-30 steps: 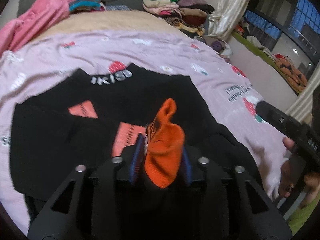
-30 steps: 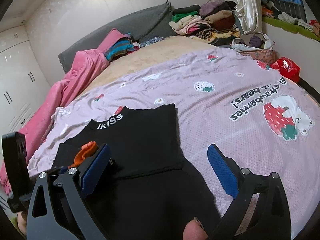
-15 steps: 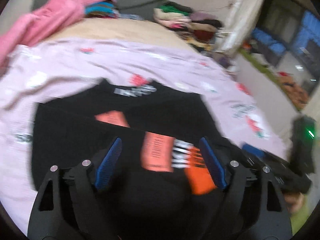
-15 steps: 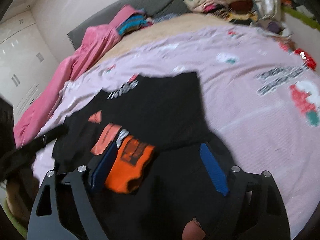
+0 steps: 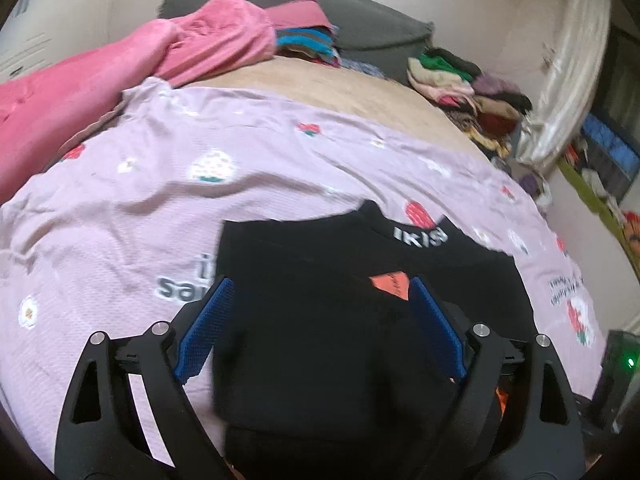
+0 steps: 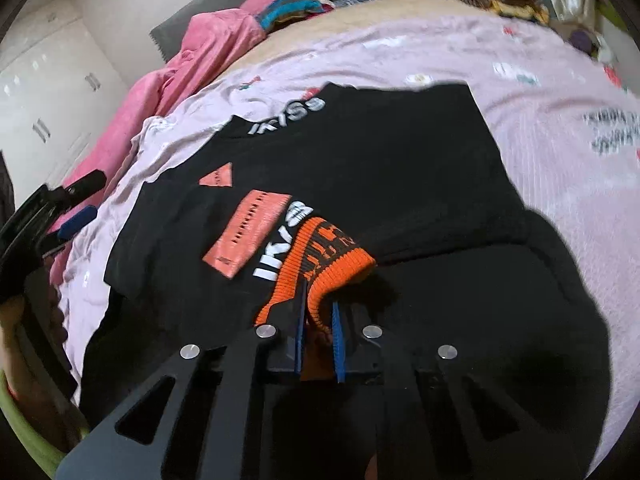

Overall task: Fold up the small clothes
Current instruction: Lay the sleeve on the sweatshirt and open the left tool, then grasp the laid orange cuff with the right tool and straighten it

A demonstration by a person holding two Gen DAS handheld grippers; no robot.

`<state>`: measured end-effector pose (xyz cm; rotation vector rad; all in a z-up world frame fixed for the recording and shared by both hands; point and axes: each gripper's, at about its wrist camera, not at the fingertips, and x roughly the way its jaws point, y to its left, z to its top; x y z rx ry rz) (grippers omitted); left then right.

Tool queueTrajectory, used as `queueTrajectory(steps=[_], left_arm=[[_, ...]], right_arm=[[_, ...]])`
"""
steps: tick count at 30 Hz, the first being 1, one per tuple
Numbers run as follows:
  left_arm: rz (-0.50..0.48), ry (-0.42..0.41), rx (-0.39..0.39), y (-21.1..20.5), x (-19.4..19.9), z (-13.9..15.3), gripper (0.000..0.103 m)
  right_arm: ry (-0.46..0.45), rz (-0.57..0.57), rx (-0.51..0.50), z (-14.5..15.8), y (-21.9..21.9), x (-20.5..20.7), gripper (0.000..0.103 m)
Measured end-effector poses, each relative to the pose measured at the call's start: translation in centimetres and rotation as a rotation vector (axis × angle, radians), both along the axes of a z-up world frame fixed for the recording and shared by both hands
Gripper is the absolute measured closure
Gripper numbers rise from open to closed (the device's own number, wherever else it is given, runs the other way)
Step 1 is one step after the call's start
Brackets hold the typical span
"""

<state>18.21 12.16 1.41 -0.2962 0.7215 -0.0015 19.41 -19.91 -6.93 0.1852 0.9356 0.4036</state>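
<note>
A black sweatshirt (image 6: 380, 160) with a white-lettered collar and salmon patches lies on the pink bed sheet (image 6: 560, 100). Its orange ribbed cuff (image 6: 332, 260) lies folded across the chest. My right gripper (image 6: 318, 316) is shut on that cuff, low over the garment. My left gripper (image 5: 320, 320) is open and empty over the sweatshirt's (image 5: 320, 320) left part, blue pads spread wide; it also shows at the left edge of the right wrist view (image 6: 60, 208).
A pink blanket (image 5: 120, 64) and a grey cushion (image 5: 360, 28) lie at the bed's head. A clothes pile (image 5: 472, 84) sits far right beside a curtain (image 5: 568, 80). A person's hand shows at the right view's left edge.
The left gripper let go of the orange cuff, opened and swung to the garment's left side. The right gripper moved in and shut on the cuff.
</note>
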Motion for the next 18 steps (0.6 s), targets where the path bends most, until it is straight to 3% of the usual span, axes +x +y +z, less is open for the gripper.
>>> queueTrajectory(steps=[6,11,13,18], left_arm=[[0.083,-0.021,-0.067,3.1,-0.6,0.6,0.022],[0.096,-0.044,-0.058,3.5,-0.9,1.1,0.022],[0.081,-0.041,-0.052,3.1,-0.9,1.0,0.022],[0.039,-0.026,-0.002,1.3,-0.6,0.6,0.022]], right_arm=[[-0.206,0.113,-0.057,6.0,1.8,0.3,0.094],[-0.346,0.164,-0.077,10.6,2.0,1.3,0.095],[-0.382,0.15,-0.138,11.1,1.9,2.1,0.095],[-0.359,0.117,-0.198,9.2,0.6,3.3,0.095]])
